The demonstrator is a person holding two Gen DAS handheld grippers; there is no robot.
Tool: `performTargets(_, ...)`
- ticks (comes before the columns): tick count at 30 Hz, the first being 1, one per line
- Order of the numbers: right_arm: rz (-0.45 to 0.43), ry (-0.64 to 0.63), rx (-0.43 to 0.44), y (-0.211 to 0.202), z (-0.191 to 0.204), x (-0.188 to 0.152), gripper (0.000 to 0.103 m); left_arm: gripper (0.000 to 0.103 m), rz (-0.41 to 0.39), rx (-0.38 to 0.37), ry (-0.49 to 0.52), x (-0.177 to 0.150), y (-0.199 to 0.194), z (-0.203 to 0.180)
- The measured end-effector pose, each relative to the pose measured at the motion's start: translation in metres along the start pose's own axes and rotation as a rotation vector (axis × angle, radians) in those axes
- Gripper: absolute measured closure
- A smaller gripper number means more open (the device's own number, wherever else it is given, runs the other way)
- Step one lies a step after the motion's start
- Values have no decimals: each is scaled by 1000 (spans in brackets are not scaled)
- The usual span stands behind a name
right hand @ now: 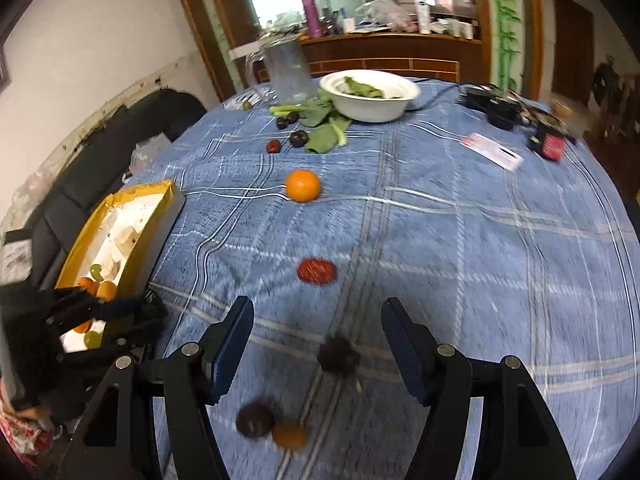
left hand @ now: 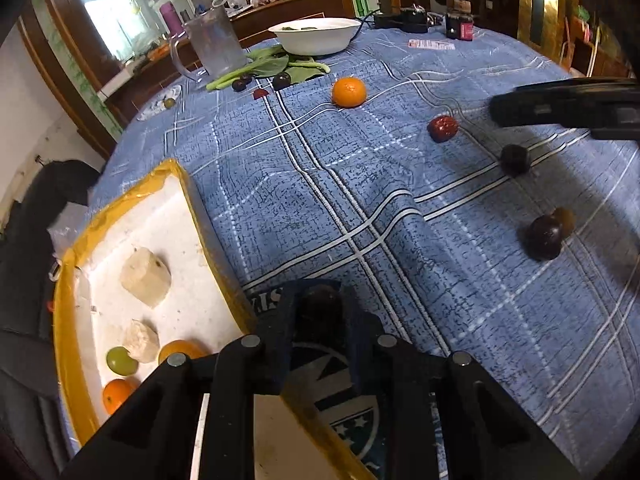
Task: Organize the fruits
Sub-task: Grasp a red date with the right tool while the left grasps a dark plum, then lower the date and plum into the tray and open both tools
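Observation:
My left gripper is shut on a dark plum, just right of the yellow-rimmed white tray. The tray holds banana pieces, a green grape and small oranges. My right gripper is open and empty, above a dark plum on the blue cloth. A red date, an orange, and another plum beside a small orange fruit lie loose. The right gripper shows in the left wrist view.
A white bowl with greens, leafy vegetables, a clear jug, more plums and a date sit at the far side. Black devices and a card lie far right. A black chair stands left.

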State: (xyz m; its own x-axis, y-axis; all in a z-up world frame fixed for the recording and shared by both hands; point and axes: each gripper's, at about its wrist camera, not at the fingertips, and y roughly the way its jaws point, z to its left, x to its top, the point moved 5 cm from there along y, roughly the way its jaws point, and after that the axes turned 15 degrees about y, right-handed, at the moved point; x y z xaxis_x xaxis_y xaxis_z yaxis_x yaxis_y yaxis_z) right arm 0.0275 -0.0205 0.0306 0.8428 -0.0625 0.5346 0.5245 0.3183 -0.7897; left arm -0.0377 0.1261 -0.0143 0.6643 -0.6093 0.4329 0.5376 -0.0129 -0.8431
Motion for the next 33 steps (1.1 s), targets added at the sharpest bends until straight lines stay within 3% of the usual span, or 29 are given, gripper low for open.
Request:
performTargets(3,28,-36,-51,25,7,8,36,83,-14,-28,-27,-1,-2,3)
performTargets(8,96,-52,-103,60,7,8,70,83,-35,-32,-56,-4,-7,1)
performTargets(15,37,33,-30,35,-3,8,71,83,-97,-44,-167,-10,-25,13)
performTargets(21,-12,10,33,-1,20,6,71,83,-186,-91,-345,-30,-53,42)
performTargets(26,-4,-46,133,-18,69,-8,71,83,-225,-21,-444,-56,-79,68)
performTargets(30,45,-107,227,-18,119,-30,70,82,-198,73,-504,-81,-86,90)
performTargets(33,73,-162,260,-12,152,-47,70,82,-179,90,-561,-102,-82,103)
